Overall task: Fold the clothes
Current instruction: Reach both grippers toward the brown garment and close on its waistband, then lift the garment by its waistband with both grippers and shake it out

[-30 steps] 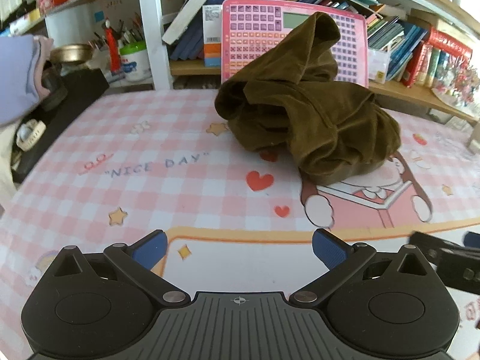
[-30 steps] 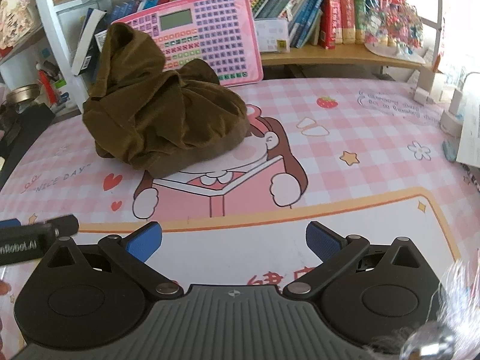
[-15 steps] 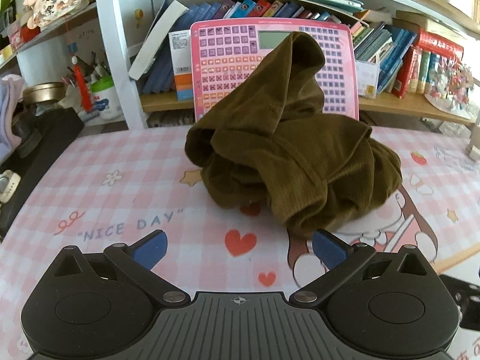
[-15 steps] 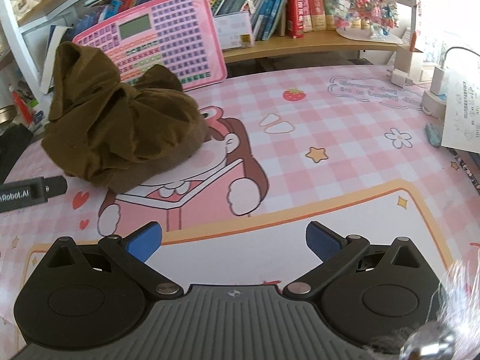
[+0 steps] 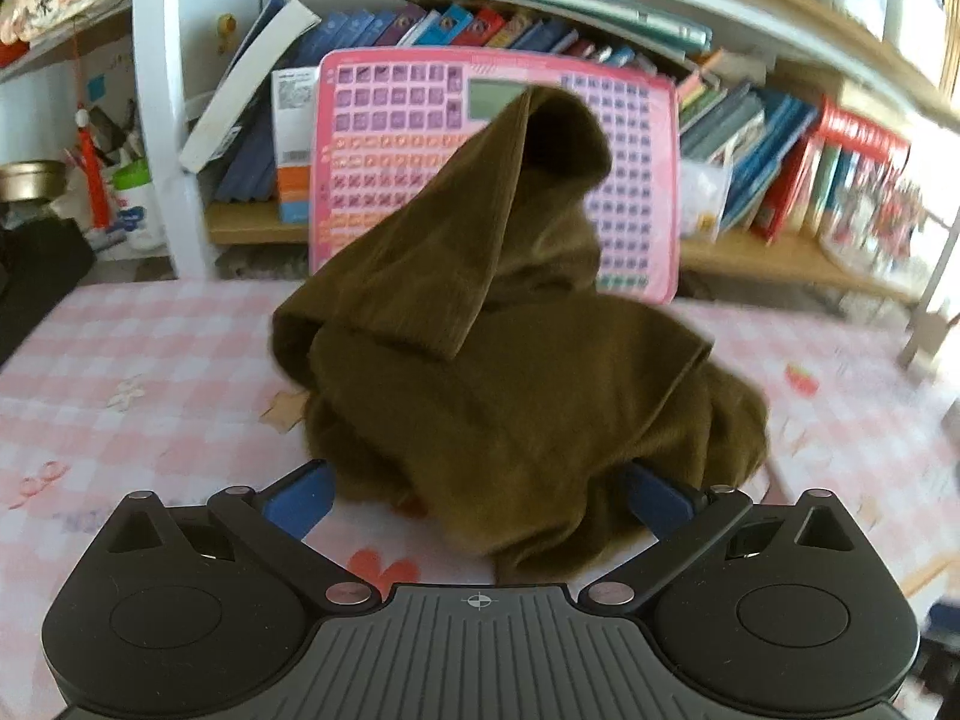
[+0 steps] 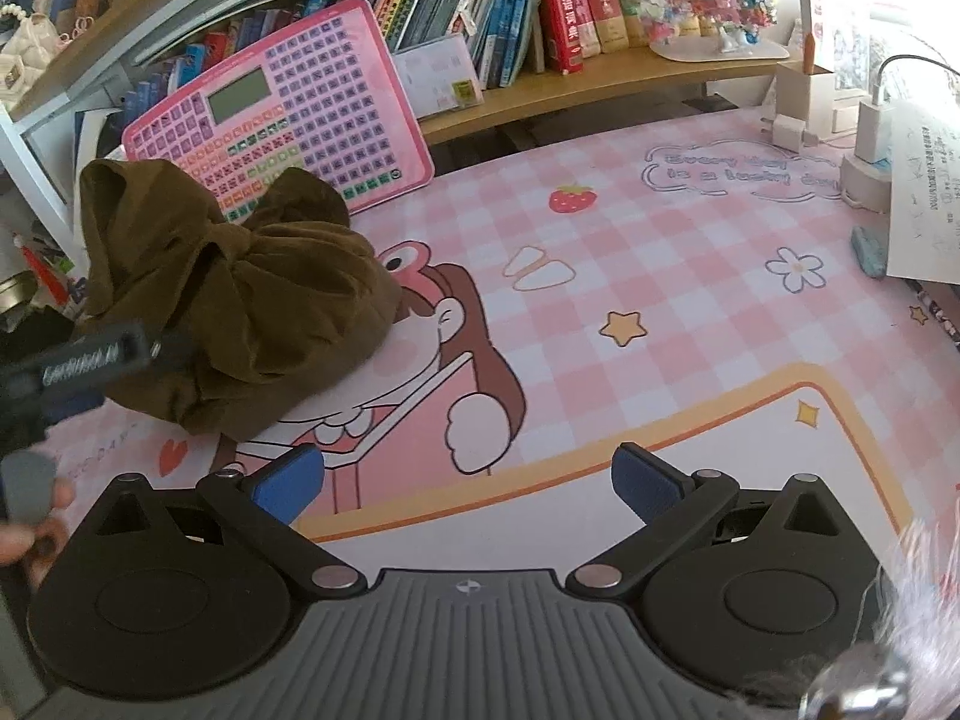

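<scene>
A crumpled olive-brown corduroy garment [image 5: 510, 372] lies heaped on the pink checked table mat [image 5: 138, 396], one part peaking up against a pink keyboard toy. My left gripper [image 5: 477, 498] is open, its blue fingertips [image 5: 297, 501] on either side of the heap's near edge, close to the cloth. In the right wrist view the garment [image 6: 240, 294] sits at the left. My right gripper [image 6: 468, 480] is open and empty over the mat's cartoon print, to the right of the heap. The left gripper's body [image 6: 78, 366] shows at that view's left edge.
A pink keyboard toy [image 5: 498, 174] leans on the shelf of books [image 6: 510, 18] behind the heap. Chargers, a cable [image 6: 870, 120] and papers [image 6: 924, 204] lie at the far right. A white shelf post [image 5: 162, 120] and a cup of pens stand at the left.
My left gripper has moved forward to the garment, so its fingertips now flank the heap's near edge. My right gripper has swung rightward, the garment sliding to the left of its view.
</scene>
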A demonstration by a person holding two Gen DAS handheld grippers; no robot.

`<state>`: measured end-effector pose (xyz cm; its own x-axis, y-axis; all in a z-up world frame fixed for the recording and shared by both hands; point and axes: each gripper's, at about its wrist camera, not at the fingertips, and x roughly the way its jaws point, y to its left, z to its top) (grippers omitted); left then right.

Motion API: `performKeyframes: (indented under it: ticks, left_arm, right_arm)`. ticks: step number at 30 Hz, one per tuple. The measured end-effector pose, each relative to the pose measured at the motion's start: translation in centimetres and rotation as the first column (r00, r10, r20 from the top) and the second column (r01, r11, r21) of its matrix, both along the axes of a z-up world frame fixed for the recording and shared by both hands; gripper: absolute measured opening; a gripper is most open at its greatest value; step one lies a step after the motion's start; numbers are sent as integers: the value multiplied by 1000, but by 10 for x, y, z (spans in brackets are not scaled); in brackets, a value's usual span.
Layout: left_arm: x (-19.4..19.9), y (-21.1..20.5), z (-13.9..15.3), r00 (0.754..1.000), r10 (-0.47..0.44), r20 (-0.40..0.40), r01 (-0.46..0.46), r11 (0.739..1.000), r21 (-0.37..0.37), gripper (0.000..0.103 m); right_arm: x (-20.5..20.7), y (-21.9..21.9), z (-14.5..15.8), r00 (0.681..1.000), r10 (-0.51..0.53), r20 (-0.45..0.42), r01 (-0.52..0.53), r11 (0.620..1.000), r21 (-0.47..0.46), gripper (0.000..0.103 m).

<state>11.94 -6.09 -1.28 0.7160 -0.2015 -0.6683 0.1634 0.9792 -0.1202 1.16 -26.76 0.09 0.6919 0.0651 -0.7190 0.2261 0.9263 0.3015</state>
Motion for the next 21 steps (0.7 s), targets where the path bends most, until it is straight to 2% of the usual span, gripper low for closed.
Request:
performKeyframes:
  ticks: [1,2,3,4,6,8,9,10,11,12,14,16,18,19,20,21]
  left_arm:
    - [4,0,0,1000,-11,-6,11,999,-32,101]
    - [7,0,1,1000,-22,-11,21,998,-65,87]
    - [13,2,-1,997,-31,-65,23,992,-122,55]
    - [17,5,-2,993,-20,-117,1,987,-162,30]
    - [17,12,1,988,-18,-150,-17,973,-228,13]
    - [10,19,11,989,-47,-143,1,951,-308,8]
    - [6,22,17,988,-65,-138,13,938,-347,7]
    - [1,25,25,987,-88,-133,28,919,-394,7]
    - [-3,26,32,984,-119,-132,48,893,-447,7]
    - [-7,27,37,980,-149,-134,64,867,-494,7]
    - [-16,30,45,972,-190,-135,75,804,-590,7]
    - [-25,28,49,967,-211,-144,64,745,-664,7]
    - [-34,24,51,961,-224,-161,42,695,-718,7]
    - [-37,21,51,958,-231,-171,31,674,-738,7]
    - [-40,19,51,954,-240,-182,21,654,-756,7]
    - [-45,17,52,949,-251,-190,16,639,-769,7]
  right_arm:
    - [0,0,1,1000,2,1,-2,1000,12,103]
    - [0,0,1,1000,4,2,-4,1000,26,103]
    - [-1,0,2,1000,3,3,-3,999,50,103]
    - [-2,-1,2,1000,3,5,-3,997,74,103]
    - [-3,-1,3,1000,4,3,-4,991,135,103]
    - [-4,-2,0,1000,13,4,-14,970,242,103]
    - [-5,-4,-2,1000,14,6,-15,951,309,103]
    - [-7,-7,-6,1000,-1,1,0,914,406,103]
    - [-8,-11,-11,1000,-18,-4,17,865,501,103]
    - [-10,-15,-17,999,-42,-8,39,798,601,103]
    - [-14,-22,-29,995,-99,-5,66,623,780,103]
    - [-18,-28,-42,988,-154,-17,83,434,897,103]
    - [-24,-28,-56,976,-206,-68,116,227,967,103]
    - [-27,-27,-62,970,-222,-100,133,140,981,103]
    - [-31,-25,-67,964,-234,-129,147,60,987,103]
    - [-34,-23,-69,959,-244,-144,153,17,988,103]
